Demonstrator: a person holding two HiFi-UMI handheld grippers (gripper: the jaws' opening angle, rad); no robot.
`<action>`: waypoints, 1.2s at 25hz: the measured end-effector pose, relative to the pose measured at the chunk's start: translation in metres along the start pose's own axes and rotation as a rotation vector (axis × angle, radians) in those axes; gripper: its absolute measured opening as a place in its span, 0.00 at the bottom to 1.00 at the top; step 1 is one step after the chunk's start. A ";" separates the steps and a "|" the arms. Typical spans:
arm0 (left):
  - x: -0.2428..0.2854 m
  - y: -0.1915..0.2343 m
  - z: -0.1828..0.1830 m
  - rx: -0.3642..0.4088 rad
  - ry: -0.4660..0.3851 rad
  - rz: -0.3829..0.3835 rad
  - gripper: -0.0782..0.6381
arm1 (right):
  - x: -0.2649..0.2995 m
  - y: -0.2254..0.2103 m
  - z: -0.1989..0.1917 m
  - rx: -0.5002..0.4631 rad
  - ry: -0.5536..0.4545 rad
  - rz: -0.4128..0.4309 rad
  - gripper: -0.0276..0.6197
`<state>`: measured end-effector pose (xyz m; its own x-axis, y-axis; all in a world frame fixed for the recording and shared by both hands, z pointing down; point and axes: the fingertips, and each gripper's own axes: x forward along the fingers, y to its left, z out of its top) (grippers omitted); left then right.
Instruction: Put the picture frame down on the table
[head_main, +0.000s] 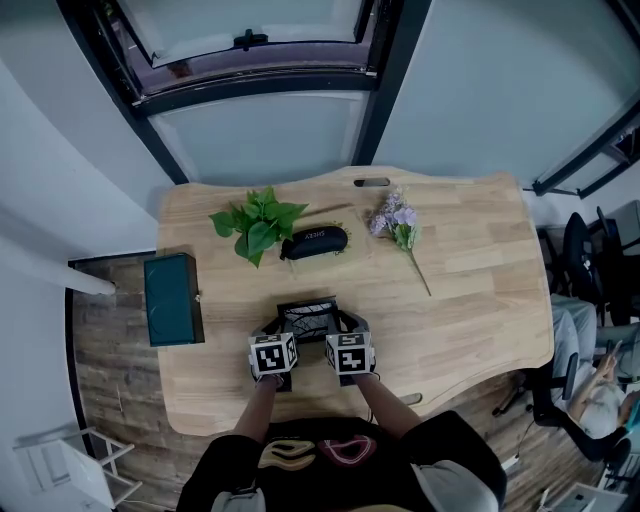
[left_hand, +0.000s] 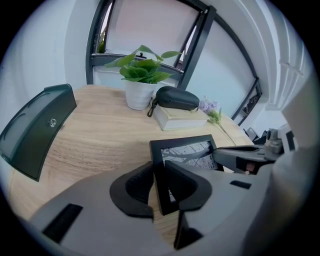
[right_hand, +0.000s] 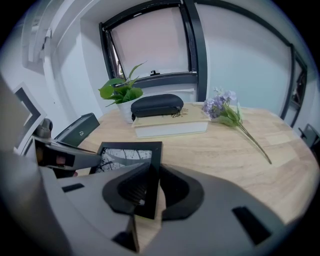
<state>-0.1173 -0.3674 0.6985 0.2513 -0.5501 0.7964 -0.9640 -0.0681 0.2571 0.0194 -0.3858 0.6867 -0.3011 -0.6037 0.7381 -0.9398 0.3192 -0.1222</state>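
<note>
The head view looks steeply down from above the person onto the whole table (head_main: 470, 260), the left gripper (head_main: 284, 336) and right gripper (head_main: 344, 334) small at its near edge. Each gripper view sits low and close over the tabletop, facing along its own jaws toward the window (left_hand: 150, 30), one from either side of the picture frame (left_hand: 186, 150). All three views share that frame, the potted plant (left_hand: 141, 80) and the purple flowers (right_hand: 222, 107)

Seen from overhead, a potted plant (head_main: 257, 226) sits at 11 o'clock, a black zip case (head_main: 316, 242) atop a pale book (right_hand: 172, 125) at 12, a lilac flower sprig (head_main: 400, 230) at 1, a dark green box (head_main: 173, 298) at 9 and an office chair (head_main: 580, 250) at 3, below a dark-framed window (head_main: 250, 40).
</note>
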 end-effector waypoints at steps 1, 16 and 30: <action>0.001 0.000 0.000 0.000 0.003 0.001 0.22 | 0.001 0.000 0.000 0.000 0.003 0.001 0.16; 0.008 0.003 -0.003 -0.007 0.025 -0.001 0.22 | 0.011 -0.001 -0.006 0.004 0.037 0.002 0.16; 0.014 0.006 -0.008 -0.024 0.052 0.009 0.22 | 0.018 -0.001 -0.016 0.050 0.089 0.015 0.16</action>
<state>-0.1189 -0.3689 0.7158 0.2470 -0.5064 0.8262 -0.9641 -0.0431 0.2619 0.0179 -0.3853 0.7113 -0.3015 -0.5310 0.7919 -0.9429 0.2895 -0.1649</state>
